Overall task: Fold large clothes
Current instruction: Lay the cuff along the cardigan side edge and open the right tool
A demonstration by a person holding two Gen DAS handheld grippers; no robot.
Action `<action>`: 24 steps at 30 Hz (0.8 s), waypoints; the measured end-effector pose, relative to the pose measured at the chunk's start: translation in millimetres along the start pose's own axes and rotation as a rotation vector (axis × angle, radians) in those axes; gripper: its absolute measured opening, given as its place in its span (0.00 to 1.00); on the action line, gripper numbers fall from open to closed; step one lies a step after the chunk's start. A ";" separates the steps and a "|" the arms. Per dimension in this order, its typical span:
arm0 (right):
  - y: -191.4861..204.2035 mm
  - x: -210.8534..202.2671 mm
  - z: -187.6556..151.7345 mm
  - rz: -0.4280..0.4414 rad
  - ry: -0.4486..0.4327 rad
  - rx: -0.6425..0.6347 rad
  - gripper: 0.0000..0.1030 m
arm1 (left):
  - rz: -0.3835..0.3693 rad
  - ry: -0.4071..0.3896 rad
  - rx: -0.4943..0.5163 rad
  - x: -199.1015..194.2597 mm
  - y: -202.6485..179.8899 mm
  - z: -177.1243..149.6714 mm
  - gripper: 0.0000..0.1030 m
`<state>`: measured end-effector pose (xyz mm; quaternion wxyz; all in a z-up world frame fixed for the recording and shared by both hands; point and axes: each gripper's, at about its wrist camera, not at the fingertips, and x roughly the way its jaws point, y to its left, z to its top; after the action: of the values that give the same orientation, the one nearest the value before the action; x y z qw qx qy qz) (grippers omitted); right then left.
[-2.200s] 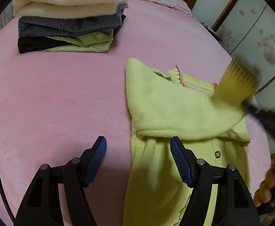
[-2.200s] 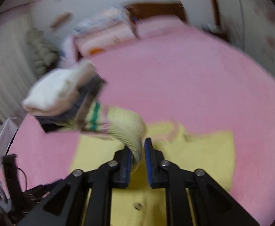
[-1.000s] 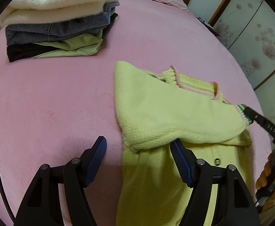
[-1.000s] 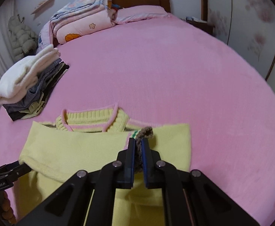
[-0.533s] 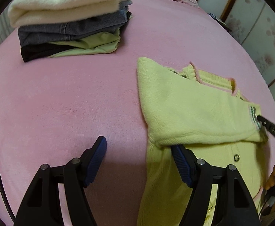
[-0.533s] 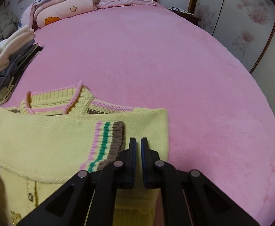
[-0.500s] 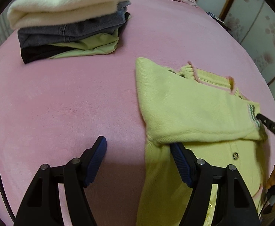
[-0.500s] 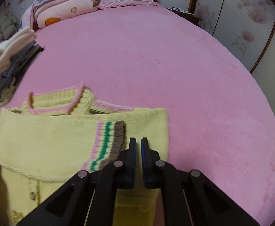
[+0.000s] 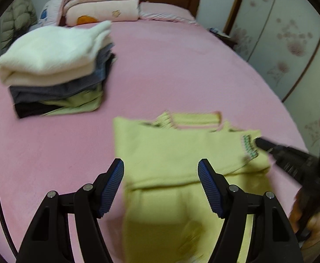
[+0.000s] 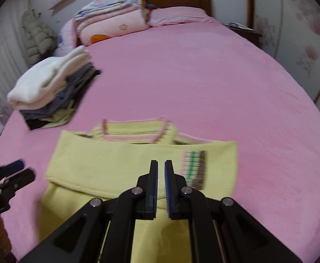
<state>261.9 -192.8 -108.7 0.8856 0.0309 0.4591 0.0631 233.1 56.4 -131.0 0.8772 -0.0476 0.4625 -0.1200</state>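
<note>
Below the wide left hand-held gripper [image 9: 161,171] — yellow cardigan [image 9: 182,151]; right hand-held gripper [image 10: 161,168] closed, empty.

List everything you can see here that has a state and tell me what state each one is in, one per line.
Yellow sweater: flat on the bed, one sleeve folded across the chest, held by neither tongs.
Striped cuff: lying on the sweater, released.
Left tongs: open, empty, above the sweater.
Right tongs: shut, empty.
Clothes stack: folded, piled, white one on top.
Quilts: folded, stacked at the headboard.
</note>
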 end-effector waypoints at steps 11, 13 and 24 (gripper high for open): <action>-2.4 68.8 -17.4 -0.014 0.142 0.011 0.06 | 0.009 0.140 -0.046 89.0 1.2 -9.5 0.40; -15.0 68.2 -19.8 -0.037 0.142 0.026 0.03 | -0.018 0.139 -0.079 91.3 10.6 -11.2 0.40; -49.9 49.1 -21.8 -0.070 0.134 0.106 0.03 | -0.040 0.145 -0.114 81.9 18.3 -9.9 0.39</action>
<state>276.3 -235.4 -166.5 0.8517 0.0571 0.5209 0.0096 272.5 53.5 -205.8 0.8347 -0.0979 0.5298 -0.1140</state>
